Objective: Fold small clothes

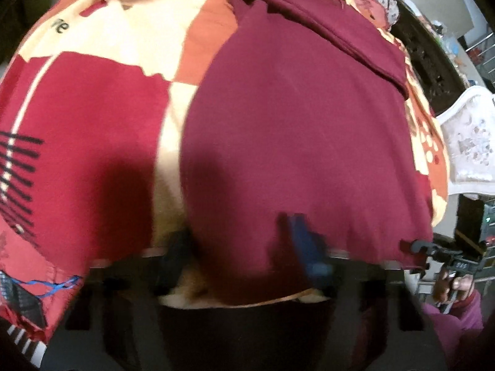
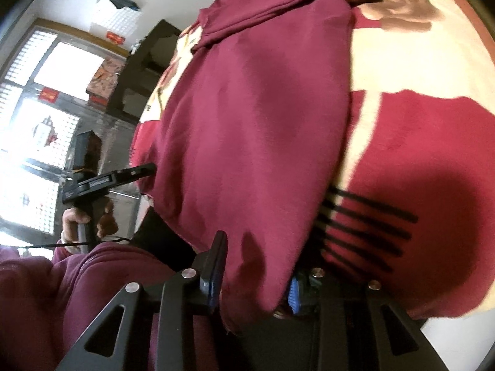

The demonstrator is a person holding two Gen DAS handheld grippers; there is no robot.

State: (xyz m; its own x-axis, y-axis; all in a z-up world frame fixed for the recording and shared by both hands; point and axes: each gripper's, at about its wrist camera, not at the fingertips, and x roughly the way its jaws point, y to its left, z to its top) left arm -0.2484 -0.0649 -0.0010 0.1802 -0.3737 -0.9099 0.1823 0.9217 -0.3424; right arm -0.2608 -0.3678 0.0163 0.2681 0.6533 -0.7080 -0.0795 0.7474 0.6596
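Both claws sit at the bed's near edge: left claw (image 1: 244, 256) and right claw (image 2: 253, 275) each narrowed around the maroon garment's (image 1: 294, 130) hem, its length running toward the far edge.

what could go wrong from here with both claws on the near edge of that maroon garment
1. The left claw has cloth between its fingers, but the picture is blurred, so the hold on the maroon garment may be shallow and slip.
2. The right claw straddles a bunched corner; it may catch several layers, or the patterned bedcover beneath.
3. The far end is already folded over; an uneven lift could pull it askew.
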